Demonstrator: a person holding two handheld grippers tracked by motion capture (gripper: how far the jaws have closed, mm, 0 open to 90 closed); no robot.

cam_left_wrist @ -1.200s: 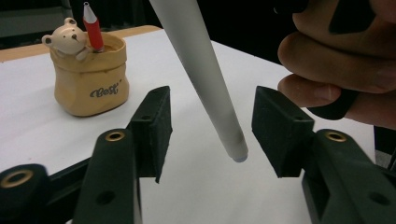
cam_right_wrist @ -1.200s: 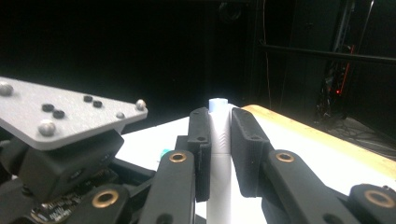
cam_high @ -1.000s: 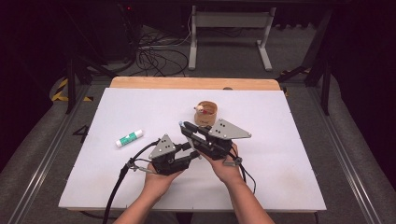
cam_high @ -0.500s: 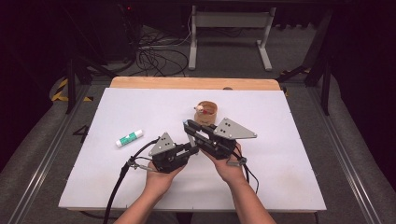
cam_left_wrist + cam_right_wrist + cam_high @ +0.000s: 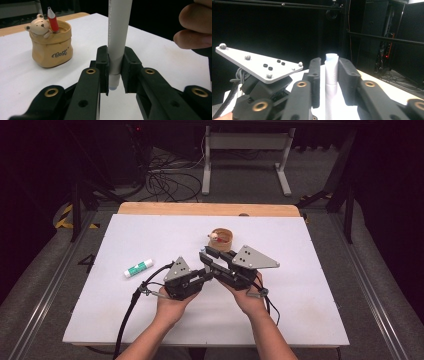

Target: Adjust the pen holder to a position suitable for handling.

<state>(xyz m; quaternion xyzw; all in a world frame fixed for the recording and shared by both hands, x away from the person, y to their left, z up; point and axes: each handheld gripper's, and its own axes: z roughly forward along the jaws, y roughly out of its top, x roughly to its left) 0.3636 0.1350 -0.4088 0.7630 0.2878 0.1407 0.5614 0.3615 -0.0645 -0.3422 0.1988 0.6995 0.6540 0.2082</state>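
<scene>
Left hand-held gripper [image 5: 115, 75] clamps the white pen [image 5: 117, 42] upright near the bear pot [image 5: 51, 48], so I'd let my right hand-held gripper [image 5: 330, 75], jaws just loosening, release fully before moving.

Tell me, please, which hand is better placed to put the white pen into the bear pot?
Left. The left gripper is shut on the white pen, and the bear pot stands just ahead of it. The right gripper has just been opening its jaws; the pen sits loose between them.
</scene>
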